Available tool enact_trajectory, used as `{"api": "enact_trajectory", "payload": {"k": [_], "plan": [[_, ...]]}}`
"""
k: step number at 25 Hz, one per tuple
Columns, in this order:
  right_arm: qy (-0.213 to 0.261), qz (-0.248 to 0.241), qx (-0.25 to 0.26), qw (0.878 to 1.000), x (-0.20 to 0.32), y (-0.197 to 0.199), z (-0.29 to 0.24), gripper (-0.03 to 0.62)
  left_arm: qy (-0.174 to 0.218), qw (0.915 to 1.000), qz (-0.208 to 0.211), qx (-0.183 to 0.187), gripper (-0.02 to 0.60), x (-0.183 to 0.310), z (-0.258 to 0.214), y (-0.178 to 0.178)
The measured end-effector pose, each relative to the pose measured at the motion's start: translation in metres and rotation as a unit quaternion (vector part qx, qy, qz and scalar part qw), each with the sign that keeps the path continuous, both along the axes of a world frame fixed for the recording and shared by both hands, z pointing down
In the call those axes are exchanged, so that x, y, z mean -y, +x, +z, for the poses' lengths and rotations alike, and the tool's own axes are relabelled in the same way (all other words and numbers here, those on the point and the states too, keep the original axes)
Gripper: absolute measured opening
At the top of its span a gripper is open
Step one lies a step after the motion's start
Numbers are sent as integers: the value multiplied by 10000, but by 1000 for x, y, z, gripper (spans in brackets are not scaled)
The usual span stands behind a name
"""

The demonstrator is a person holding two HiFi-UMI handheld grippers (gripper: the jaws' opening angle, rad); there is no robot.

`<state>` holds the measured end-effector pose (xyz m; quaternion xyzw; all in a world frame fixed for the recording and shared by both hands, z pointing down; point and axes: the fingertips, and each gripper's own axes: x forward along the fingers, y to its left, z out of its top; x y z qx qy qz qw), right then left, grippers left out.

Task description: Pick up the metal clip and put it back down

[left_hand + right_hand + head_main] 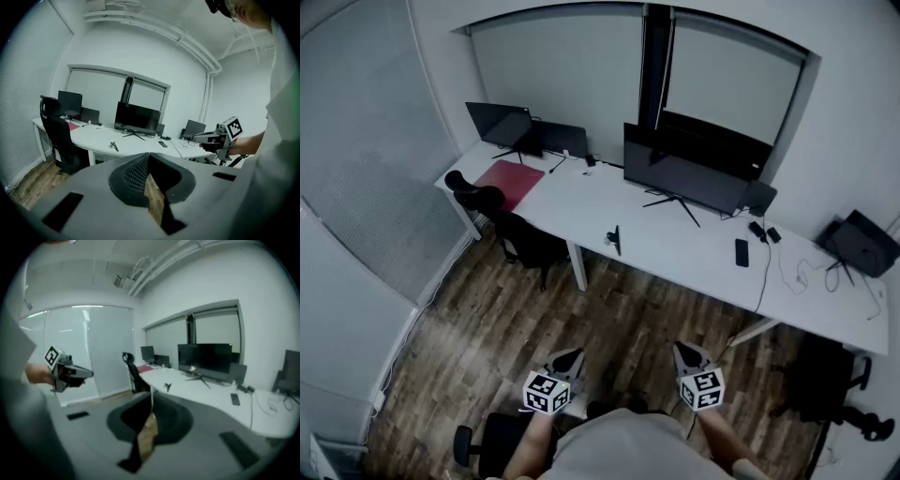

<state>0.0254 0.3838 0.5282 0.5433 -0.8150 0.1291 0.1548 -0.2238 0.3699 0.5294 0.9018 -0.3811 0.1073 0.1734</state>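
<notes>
The metal clip (615, 239) is a small dark object lying near the front edge of the long white desk (694, 258). It also shows in the left gripper view, as the clip (113, 146), and in the right gripper view, as the clip (167, 386). Both grippers are held low over the wooden floor, well back from the desk. My left gripper (567, 358) is shut with nothing in it, its jaws meeting at the tip (150, 154). My right gripper (687, 352) is also shut and empty, jaws together (151, 392). Each gripper shows in the other's view.
A large monitor (684, 173) stands behind the clip, with smaller screens (502, 127) and a red mat (511, 180) at the desk's left end. A black phone (741, 252), cables and a laptop (861, 242) lie to the right. A black office chair (520, 234) stands at the desk.
</notes>
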Motion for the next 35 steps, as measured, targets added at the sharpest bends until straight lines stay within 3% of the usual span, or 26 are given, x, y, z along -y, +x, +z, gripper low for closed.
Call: {"api": "enact_trajectory", "payload": {"k": [18, 27, 35], "plan": [[-174, 265, -65, 9995, 6, -18, 5, 35, 0, 9997, 226, -25, 32, 15, 5, -21], [-338, 215, -190, 9990, 11, -43, 14, 35, 1, 9992, 388, 100, 32, 22, 15, -55], [-541, 216, -244, 9980, 17, -61, 23, 35, -92, 9997, 203, 49, 32, 26, 20, -86]]}}
